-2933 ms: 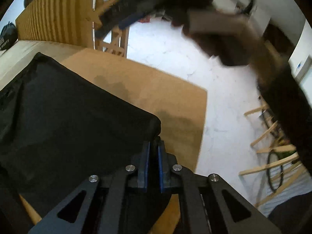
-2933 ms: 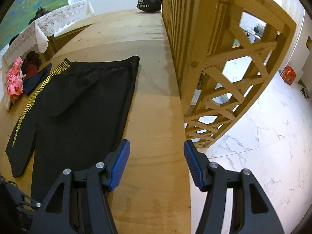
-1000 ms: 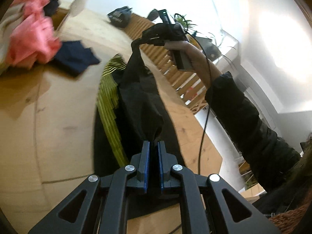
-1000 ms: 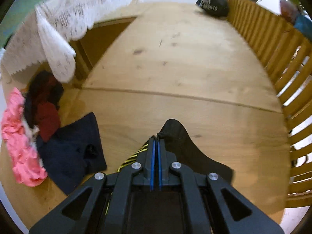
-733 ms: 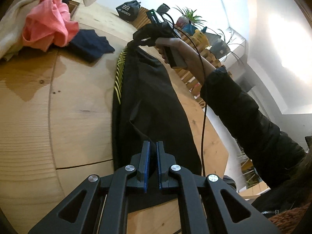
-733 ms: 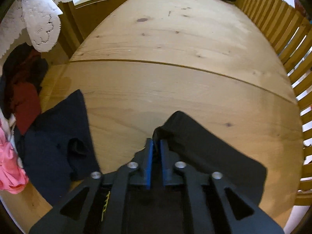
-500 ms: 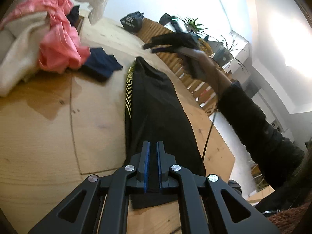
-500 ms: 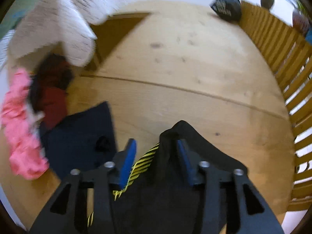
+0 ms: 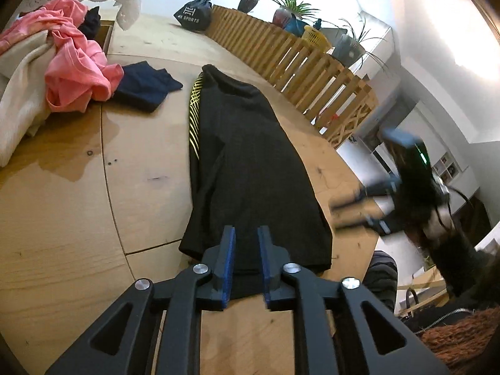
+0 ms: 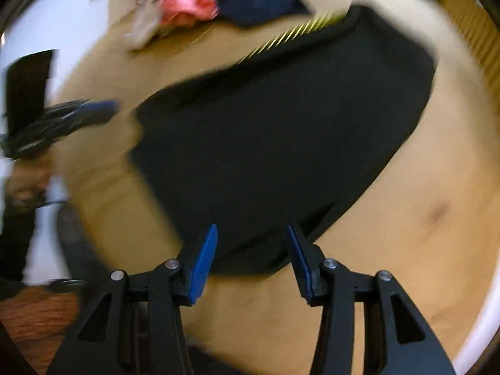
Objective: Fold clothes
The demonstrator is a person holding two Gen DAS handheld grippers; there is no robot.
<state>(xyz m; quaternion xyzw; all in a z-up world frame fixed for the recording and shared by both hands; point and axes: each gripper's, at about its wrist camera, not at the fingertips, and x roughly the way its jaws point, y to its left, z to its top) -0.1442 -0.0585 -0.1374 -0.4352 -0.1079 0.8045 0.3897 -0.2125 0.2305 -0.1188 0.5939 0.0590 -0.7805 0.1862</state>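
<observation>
- The black garment (image 9: 250,168) lies flat on the wooden worktop (image 9: 56,218), folded lengthwise into a long strip that runs from the near edge toward the far side.
- A band of yellow stripes (image 9: 194,115) shows along its left edge, toward the far end.
- The left tongs (image 9: 245,264) hang over the garment's near hem, blue pads a little apart, with nothing between them; whether they touch the cloth I cannot tell.
- The right tongs (image 10: 251,257) stand wide apart and empty, over the near edge of the garment (image 10: 281,131); this view is blurred.
- In the left wrist view the right tongs (image 9: 353,206) appear blurred at the right, off the garment's right side, above the worktop's edge.
- In the right wrist view the left tongs (image 10: 93,109) appear at the left, just beside the garment's corner.
- Far left on the worktop lies a pile of clothes: a pink piece (image 9: 78,75) on a cream one (image 9: 18,93), with a navy piece (image 9: 143,87) just beside, near the garment's far end but apart from it.
- A wooden railing (image 9: 297,68) borders the worktop on the right; a black bag (image 9: 193,17) sits at the far end, and plants (image 9: 293,9) stand behind the railing.
</observation>
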